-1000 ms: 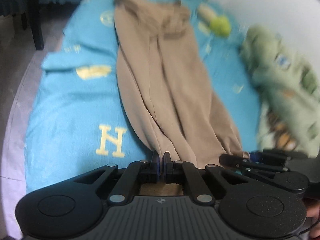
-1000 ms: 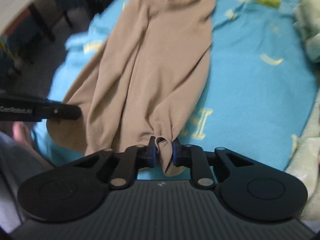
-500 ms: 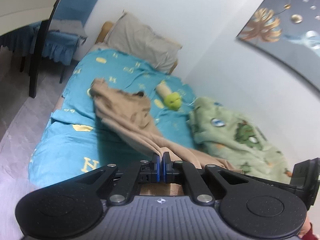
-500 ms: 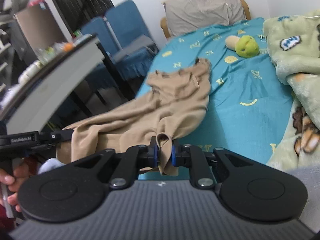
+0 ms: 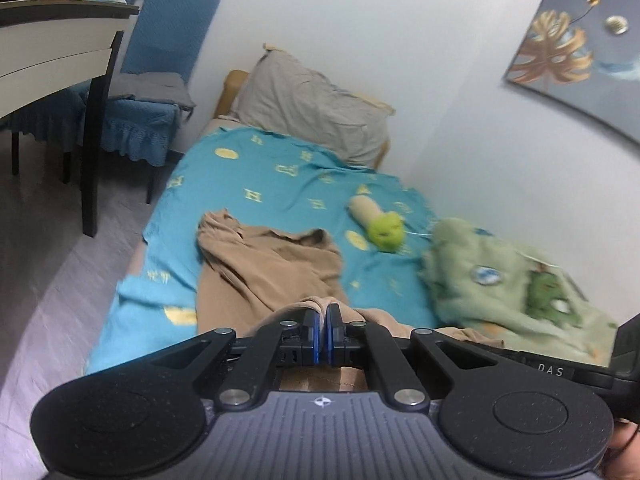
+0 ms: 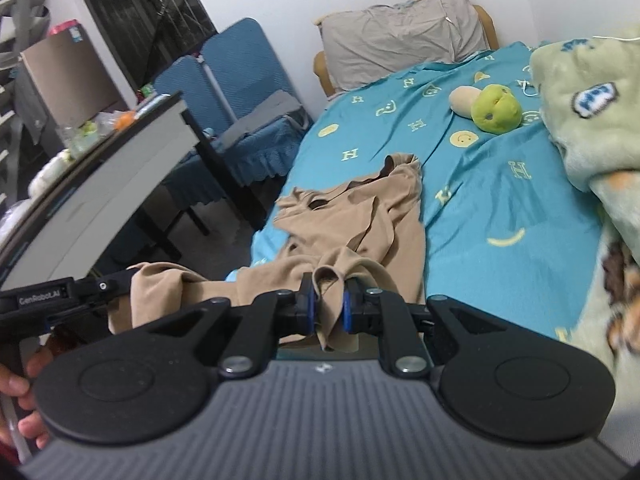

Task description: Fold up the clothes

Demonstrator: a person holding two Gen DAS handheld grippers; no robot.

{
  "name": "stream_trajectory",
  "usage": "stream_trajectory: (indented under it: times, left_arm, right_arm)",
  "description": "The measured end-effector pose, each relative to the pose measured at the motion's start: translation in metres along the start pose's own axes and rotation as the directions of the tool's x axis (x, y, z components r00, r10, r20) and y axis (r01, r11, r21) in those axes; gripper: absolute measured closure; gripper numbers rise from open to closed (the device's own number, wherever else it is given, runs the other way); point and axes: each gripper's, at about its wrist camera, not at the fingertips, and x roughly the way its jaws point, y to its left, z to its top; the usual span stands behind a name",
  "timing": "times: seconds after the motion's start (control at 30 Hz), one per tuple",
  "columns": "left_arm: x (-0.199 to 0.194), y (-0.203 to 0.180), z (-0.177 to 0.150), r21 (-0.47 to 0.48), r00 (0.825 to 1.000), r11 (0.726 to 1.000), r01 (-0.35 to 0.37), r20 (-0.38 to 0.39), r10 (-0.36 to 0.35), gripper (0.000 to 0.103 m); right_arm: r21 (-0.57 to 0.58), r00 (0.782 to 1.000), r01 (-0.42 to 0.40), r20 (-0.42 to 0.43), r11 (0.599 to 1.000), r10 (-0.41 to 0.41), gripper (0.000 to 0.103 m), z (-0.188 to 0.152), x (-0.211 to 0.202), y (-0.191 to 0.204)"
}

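- Left wrist view: the left gripper (image 5: 323, 320) has its fingers pressed together on a hem of the tan trousers (image 5: 264, 276), with only a thin sliver between the blue pads. The cloth rises over the fingertips and runs forward and down to the turquoise bedsheet (image 5: 256, 184), where the waistband end lies bunched.
- Holding by the hem, I judge, keeps the leg end lifted while the waist stays anchored on the bed, so the leg can be carried over it for the fold.
- Ahead and to the right of this gripper sit a green plush toy (image 5: 385, 230) and a pale green blanket (image 5: 500, 284), apart from the trousers.
- Right wrist view: the right gripper (image 6: 328, 308) is pinching a thicker bunch of the same trousers (image 6: 360, 220), so its pads stand wider apart around the fabric.
- To its left, the left gripper (image 6: 102, 290) holds the other leg end at about the same level; two matched grips probably keep the legs even.
- The garment's far part rests on the bedsheet (image 6: 500, 184) ahead.
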Motion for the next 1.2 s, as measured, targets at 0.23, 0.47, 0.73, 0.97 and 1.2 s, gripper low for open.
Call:
stream_trajectory:
  times: [0.23, 0.47, 0.73, 0.97, 1.2]
  left_arm:
    - [0.119, 0.036, 0.014, 0.005, 0.995, 0.996, -0.093, -0.031, 0.093, 0.098]
    - [0.209, 0.068, -0.015, 0.082, 0.974, 0.977, -0.197, -0.101, 0.204, 0.093]
    - [0.242, 0.067, -0.028, 0.174, 0.959, 0.959, -0.224, -0.137, 0.249, 0.089]
    - [0.221, 0.049, -0.021, 0.213, 0.964, 0.950, -0.227, -0.087, 0.250, 0.043]
    - [0.170, 0.020, -0.020, 0.268, 0.964, 0.926, -0.265, 0.066, 0.257, 0.007]
  right_arm:
    - [0.002, 0.994, 0.087, -0.073, 0.996, -0.086, 0.087, 0.025, 0.108, -0.024]
    - [-0.060, 0.977, 0.158, -0.137, 0.986, -0.165, 0.086, 0.009, 0.194, -0.050]
    - [-0.126, 0.964, 0.186, -0.169, 0.975, -0.205, 0.086, -0.005, 0.221, -0.057]
    - [-0.062, 0.971, 0.176, -0.152, 0.982, -0.183, 0.081, -0.001, 0.207, -0.058]
    - [-0.042, 0.983, 0.182, -0.001, 0.982, -0.182, 0.024, 0.001, 0.164, -0.048]
